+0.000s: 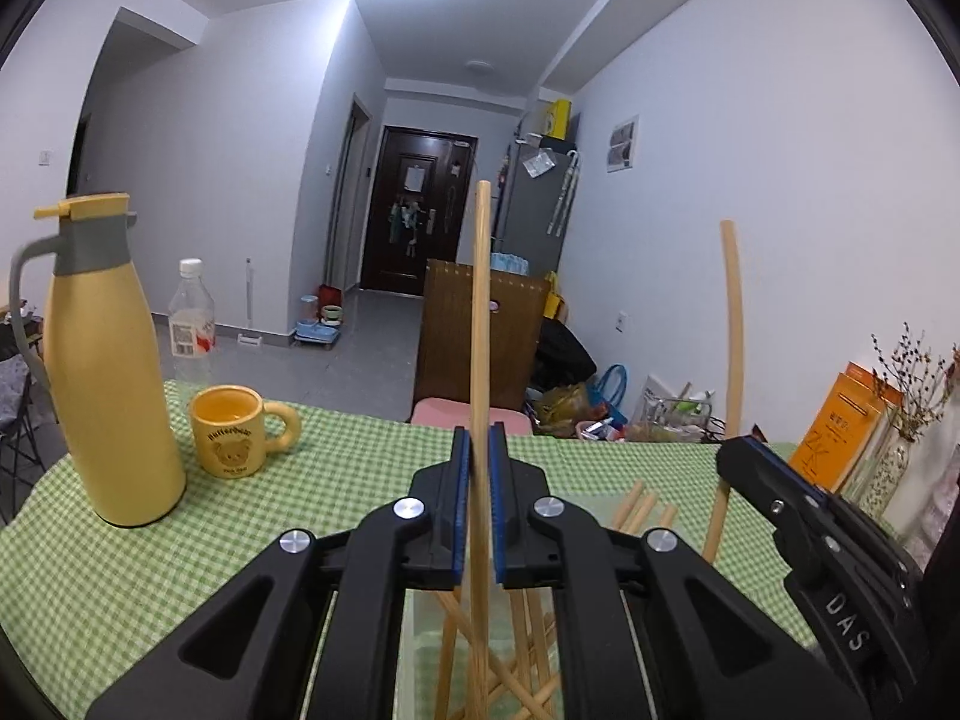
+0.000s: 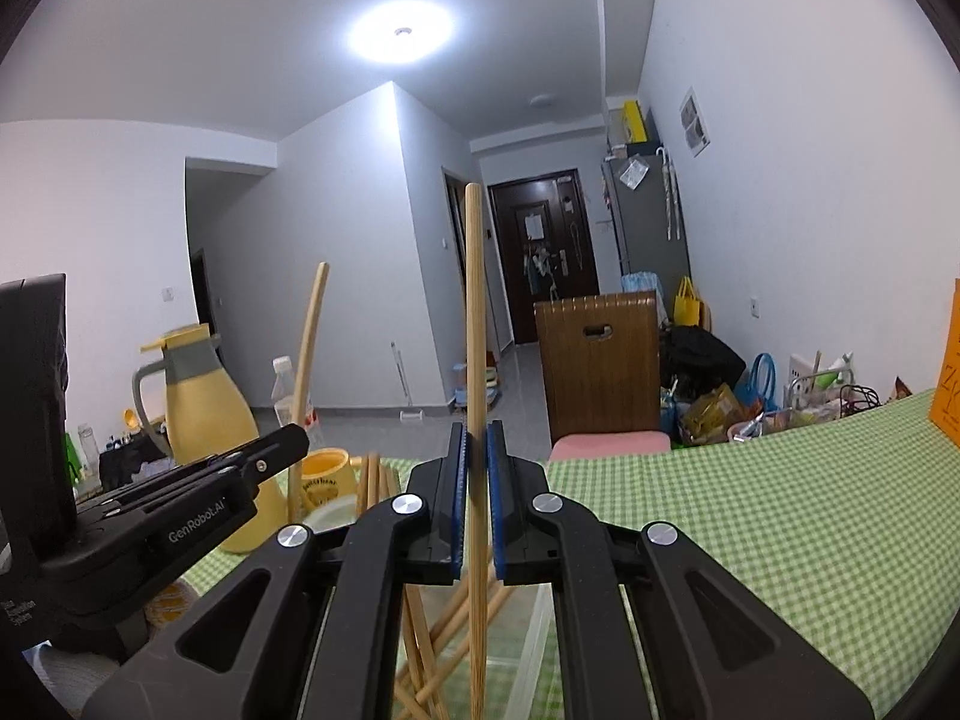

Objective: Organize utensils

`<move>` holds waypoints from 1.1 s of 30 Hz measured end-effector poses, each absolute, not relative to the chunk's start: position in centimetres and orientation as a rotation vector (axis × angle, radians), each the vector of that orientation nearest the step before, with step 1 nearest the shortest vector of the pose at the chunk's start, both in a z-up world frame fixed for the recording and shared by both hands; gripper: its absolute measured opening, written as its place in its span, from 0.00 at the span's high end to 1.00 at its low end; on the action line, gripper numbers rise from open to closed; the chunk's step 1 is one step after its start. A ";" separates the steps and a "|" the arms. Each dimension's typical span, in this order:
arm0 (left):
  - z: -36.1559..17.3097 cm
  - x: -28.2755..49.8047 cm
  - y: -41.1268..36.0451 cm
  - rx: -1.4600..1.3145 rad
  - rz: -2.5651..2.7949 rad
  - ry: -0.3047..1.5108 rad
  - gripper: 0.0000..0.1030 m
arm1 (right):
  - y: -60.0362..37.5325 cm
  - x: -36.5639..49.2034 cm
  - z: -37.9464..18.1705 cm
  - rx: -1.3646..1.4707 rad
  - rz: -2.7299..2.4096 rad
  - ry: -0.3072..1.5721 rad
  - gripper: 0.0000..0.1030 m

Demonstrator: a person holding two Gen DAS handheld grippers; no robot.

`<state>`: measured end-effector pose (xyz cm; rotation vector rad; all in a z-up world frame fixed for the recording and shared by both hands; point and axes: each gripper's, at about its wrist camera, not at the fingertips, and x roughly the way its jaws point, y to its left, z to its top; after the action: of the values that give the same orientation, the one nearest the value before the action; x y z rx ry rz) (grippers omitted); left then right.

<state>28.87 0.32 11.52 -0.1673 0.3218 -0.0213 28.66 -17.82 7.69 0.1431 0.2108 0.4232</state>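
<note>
The left claw is closed on one wooden chopstick, which stands nearly upright between its blue pads. The right claw is closed in the same way on a second chopstick, also nearly upright. Each stick passes through the grip, with a long part above the pads and a part below them.

Under both claws, more loose chopsticks lie crossed over each other in what looks like a clear container on the desk, which has a green checked cloth. In the left wrist view, the right claw appears at the right side with its stick rising above it. A yellow thermos jug, a yellow bear mug and a plastic bottle stand well apart to the left.

I judge that these chopsticks are very light, stiff and smooth. Such a thin round stick can easily turn or slide between flat pads. The hold is near the middle of the length, which seems good for balance. A hold closer to one end probably lets the stick swing. It is not fragile, but the grip must stay firm
</note>
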 end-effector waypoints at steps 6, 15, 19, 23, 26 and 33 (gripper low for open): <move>10.4 26.8 1.9 -0.164 -0.067 0.326 0.41 | -18.9 26.5 7.1 0.104 0.425 0.230 0.46; 10.9 20.9 5.4 -0.196 -0.060 0.315 0.07 | -20.4 22.0 6.6 0.063 0.389 0.277 0.08; 10.9 18.1 5.2 -0.174 -0.048 0.297 0.07 | -20.3 20.1 6.7 0.043 0.364 0.285 0.08; 11.0 15.3 4.8 -0.146 -0.048 0.281 0.07 | -20.4 18.1 6.8 0.042 0.344 0.291 0.08; 11.2 13.4 4.3 -0.134 -0.048 0.266 0.07 | -20.6 16.8 7.0 0.046 0.342 0.287 0.08; 11.0 8.4 3.2 -0.115 -0.049 0.228 0.07 | -21.3 13.0 7.0 0.051 0.320 0.270 0.08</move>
<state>8.37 3.23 10.97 -0.1147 0.2284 -0.0495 13.01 -21.25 6.96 0.0513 0.2699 0.3200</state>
